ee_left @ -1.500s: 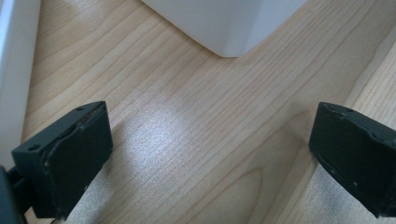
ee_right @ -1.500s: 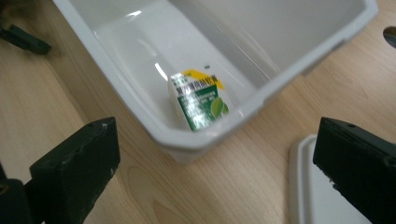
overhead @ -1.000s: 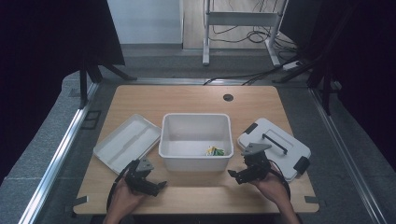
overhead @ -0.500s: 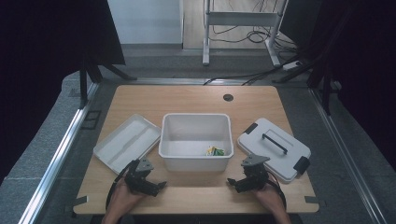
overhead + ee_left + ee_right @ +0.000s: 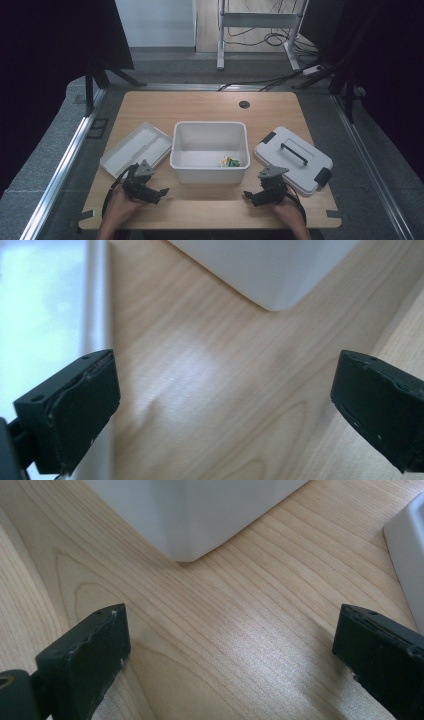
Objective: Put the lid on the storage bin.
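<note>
Both grippers sit low at the near edge of the table (image 5: 150, 107), and we've got nothing in either one. Our left gripper (image 5: 161, 191) hovers just off the near left corner of the white bin (image 5: 209, 170), jaws spread wide — the left gripper view shows bare wood between them and the bin's rounded corner ahead. Our right gripper (image 5: 248, 195) mirrors it off the bin's near right corner, jaws equally wide apart, with the corner straight ahead in the right gripper view.

So the bin is our thing. It stands mid-table, open-topped, with a small yellow-green item (image 5: 230, 162) in its near right corner. Left of the bin lies a flat white tray (image 5: 131, 151); right of it, the grey lid with a black handle (image 5: 295, 154).

We'd judge the bin light and stiff — thin moulded plastic, nearly empty, smooth and likely slippery on its walls. Best hold, we reckon, is the rolled rim, one gripper on each side, so it doesn't tip or slide out.
</note>
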The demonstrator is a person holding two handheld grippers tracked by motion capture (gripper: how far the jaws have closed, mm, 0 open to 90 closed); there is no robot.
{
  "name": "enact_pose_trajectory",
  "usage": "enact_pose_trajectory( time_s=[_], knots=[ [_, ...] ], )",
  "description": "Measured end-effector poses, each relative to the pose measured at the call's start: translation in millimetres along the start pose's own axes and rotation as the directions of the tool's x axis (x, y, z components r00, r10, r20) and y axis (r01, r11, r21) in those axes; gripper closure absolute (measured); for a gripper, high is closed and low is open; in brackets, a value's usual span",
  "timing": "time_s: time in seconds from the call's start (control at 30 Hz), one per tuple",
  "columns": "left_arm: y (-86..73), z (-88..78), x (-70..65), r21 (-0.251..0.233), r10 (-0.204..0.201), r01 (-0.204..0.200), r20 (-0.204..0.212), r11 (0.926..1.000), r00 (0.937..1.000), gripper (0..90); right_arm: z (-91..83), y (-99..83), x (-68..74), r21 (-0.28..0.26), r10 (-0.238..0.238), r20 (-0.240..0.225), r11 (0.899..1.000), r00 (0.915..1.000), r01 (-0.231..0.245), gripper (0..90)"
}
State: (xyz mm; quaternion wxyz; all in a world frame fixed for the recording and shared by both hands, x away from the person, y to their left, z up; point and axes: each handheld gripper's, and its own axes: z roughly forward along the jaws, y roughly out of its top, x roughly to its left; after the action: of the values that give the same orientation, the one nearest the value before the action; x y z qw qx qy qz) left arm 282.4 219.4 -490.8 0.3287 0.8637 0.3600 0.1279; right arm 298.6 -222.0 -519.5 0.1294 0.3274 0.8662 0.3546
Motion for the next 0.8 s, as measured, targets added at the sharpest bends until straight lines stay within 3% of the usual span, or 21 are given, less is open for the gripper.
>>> enact_pose_trajectory(
  time_s=[0.3, 0.47, 0.6, 0.8],
  knots=[
    [11.8, -18.3, 36.8, -0.005, -0.02, 0.02, -0.03, 0.9998, 0.9994, 9.4, 0.0, 0.0, 0.0, 0.0, 0.001, 0.0, 1.0, 1.0, -0.001, 1.5],
    [14.6, -24.4, 65.4, -0.003, -0.051, 0.05, -0.062, 0.9987, 0.9968, 21.4, 0.0, 0.0, 0.0, 0.0, 0.001, 0.0, 1.0, 1.0, -0.001, 1.5],
    [15.6, -24.2, 87.2, -0.003, -0.074, 0.074, -0.087, 0.9972, 0.9935, 32.3, 0.0, 0.0, 0.0, 0.0, 0.0, 0.0, 1.0, 1.0, 0.0, 1.5],
    [15.7, -13.3, 110.4, 0.036, -0.092, 0.098, -0.133, 0.9945, 0.9868, 43.3, 0.0, 0.0, 0.0, 0.0, 0.001, 0.0, 1.0, 1.0, -0.001, 1.5]
  ],
)
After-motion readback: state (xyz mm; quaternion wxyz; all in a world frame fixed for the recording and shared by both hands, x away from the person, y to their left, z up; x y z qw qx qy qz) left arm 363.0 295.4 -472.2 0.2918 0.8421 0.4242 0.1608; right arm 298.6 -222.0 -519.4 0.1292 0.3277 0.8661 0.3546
